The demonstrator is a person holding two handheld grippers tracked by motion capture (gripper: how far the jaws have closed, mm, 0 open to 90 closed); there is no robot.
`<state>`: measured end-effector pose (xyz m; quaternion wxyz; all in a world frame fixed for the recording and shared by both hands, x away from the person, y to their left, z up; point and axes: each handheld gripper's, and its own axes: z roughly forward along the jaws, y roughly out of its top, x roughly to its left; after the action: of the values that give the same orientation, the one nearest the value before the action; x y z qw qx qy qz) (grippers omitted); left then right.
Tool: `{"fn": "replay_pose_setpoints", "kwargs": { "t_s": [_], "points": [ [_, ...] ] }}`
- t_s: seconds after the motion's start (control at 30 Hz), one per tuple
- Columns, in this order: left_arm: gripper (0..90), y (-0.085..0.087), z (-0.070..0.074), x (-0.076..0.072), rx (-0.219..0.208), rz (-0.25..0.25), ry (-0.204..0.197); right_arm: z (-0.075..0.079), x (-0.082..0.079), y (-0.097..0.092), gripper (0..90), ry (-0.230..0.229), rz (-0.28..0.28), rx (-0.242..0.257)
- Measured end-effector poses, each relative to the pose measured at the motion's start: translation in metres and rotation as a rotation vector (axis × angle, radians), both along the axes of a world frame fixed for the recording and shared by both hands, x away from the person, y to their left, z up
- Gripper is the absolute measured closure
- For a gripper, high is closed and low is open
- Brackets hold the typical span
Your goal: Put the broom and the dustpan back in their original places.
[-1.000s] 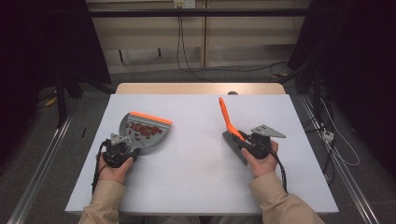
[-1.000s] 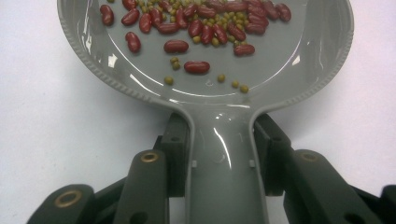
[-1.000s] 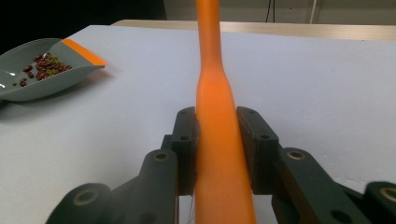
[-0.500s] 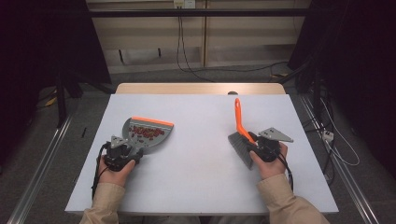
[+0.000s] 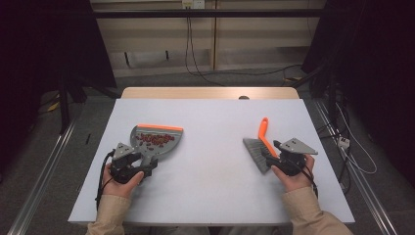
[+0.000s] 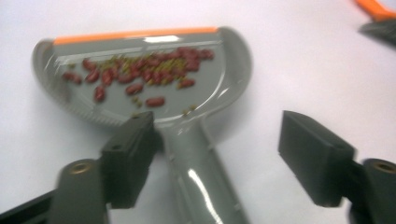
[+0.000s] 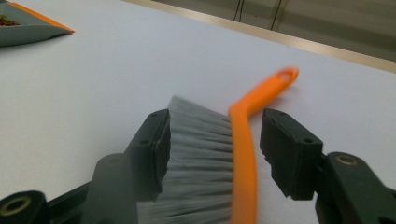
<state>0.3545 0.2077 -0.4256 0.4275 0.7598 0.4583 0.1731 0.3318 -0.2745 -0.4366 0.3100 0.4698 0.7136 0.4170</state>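
Observation:
A grey dustpan [image 5: 155, 139] with an orange lip lies flat on the white table [image 5: 210, 127], left of centre, holding several red beans [image 6: 140, 74] and small green bits. Its handle [image 6: 196, 172] runs back between the jaws of my left gripper [image 5: 146, 160] [image 6: 217, 128], which have just been opening; the left jaw sits beside the handle and the right jaw stands well off it. At the right, an orange-handled brush [image 5: 263, 137] [image 7: 245, 140] with grey bristles lies on the table between the jaws of my right gripper [image 5: 270, 155] [image 7: 217, 126], also just opening, with a gap at the handle side.
The table's far edge is a wooden strip [image 5: 210, 92]. Cables [image 5: 195, 54] trail over the floor behind it, and metal rails [image 5: 44, 176] run along both sides. Bare table top lies between the dustpan and the brush.
The brush, held tilted up a second ago, now lies flat farther right. The dustpan has settled on the table. Both grippers' jaws have spread apart.

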Motion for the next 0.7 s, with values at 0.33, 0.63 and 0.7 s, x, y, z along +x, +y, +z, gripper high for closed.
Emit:
{"fn": "replay_pose_setpoints", "kwargs": {
  "t_s": [0.33, 0.63, 0.7],
  "points": [
    [14.9, 0.003, 0.005, 0.004, -0.042, -0.072, -0.052, -0.005, 0.008, -0.019, 78.2, 0.033, 0.000, -0.095],
    [11.6, 0.006, 0.008, 0.005, -0.075, -0.095, -0.079, -0.017, 0.008, -0.023, 87.1, 0.114, 0.007, -0.178],
    [11.6, 0.006, 0.008, 0.005, -0.071, -0.093, -0.079, -0.017, 0.007, -0.020, 86.9, 0.129, 0.031, -0.138]
  ]
}}
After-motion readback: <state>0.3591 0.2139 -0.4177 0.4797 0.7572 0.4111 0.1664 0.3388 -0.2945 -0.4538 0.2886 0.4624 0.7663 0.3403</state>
